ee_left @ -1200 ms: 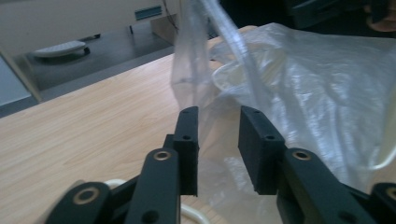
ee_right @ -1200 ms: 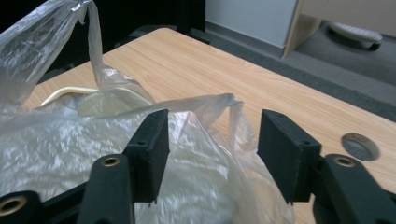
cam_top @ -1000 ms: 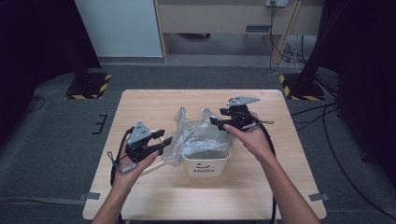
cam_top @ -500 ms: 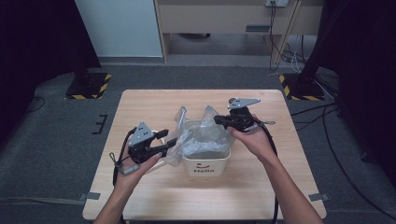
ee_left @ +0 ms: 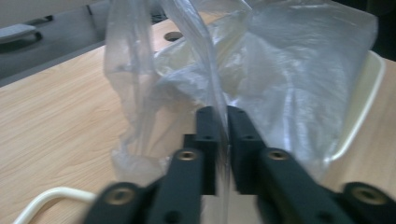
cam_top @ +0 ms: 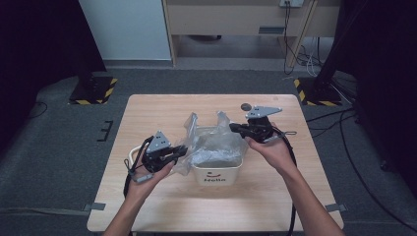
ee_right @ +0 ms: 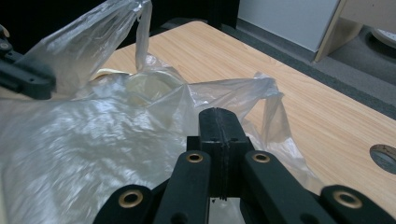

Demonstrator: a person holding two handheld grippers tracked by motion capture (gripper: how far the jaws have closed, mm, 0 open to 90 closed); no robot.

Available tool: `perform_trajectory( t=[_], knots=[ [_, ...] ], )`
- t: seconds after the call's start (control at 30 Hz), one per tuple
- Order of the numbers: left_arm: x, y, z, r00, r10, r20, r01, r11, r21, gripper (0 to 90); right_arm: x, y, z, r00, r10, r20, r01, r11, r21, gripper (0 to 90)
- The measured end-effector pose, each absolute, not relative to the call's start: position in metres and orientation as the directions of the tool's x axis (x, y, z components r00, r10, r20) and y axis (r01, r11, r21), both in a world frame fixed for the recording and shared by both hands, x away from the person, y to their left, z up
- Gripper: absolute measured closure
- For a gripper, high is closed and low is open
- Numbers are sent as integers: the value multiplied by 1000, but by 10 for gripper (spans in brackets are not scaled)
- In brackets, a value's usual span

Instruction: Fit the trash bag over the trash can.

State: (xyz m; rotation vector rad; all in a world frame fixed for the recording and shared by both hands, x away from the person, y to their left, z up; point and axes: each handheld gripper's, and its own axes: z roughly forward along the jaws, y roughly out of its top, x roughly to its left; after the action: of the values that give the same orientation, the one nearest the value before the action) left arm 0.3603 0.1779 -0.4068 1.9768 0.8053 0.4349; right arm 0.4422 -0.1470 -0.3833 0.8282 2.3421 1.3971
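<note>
A clear plastic bag (cam_top: 212, 147) sits in a white bin (cam_top: 216, 172) near the table's (cam_top: 162, 105) centre, its crumpled film spilling over the rim at 9 o'clock. Two loose handles stand up at the bag's 12 o'clock edge.

The left gripper (cam_top: 182, 151) lies at the bag's 9 o'clock. Its jaws have just been closing, and in the left gripper view they now pinch a thin fold of the bag (ee_left: 261, 70) between them, with the bin's pale rim (ee_left: 364, 102) curving off at 3 o'clock.

The right gripper (cam_top: 235, 129) is at the bag's 2 o'clock, just above the bin's far corner. Its jaws have closed tight, pads pressed together; in the right gripper view the bag's film (ee_right: 93, 140) bunches around their tips, though whether a fold is caught there cannot be told.

A dark round hole (cam_top: 245, 106) in the tabletop lies at 12 o'clock from the right gripper.
</note>
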Motion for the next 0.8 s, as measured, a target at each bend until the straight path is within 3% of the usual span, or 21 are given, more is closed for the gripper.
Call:
perform_trajectory(
  t=[0.8],
  knots=[
    [330,177,-419,710,703,-48,340,-282,897,900,374,-193,-394,-801,598,28,266,313,912,900]
  ],
)
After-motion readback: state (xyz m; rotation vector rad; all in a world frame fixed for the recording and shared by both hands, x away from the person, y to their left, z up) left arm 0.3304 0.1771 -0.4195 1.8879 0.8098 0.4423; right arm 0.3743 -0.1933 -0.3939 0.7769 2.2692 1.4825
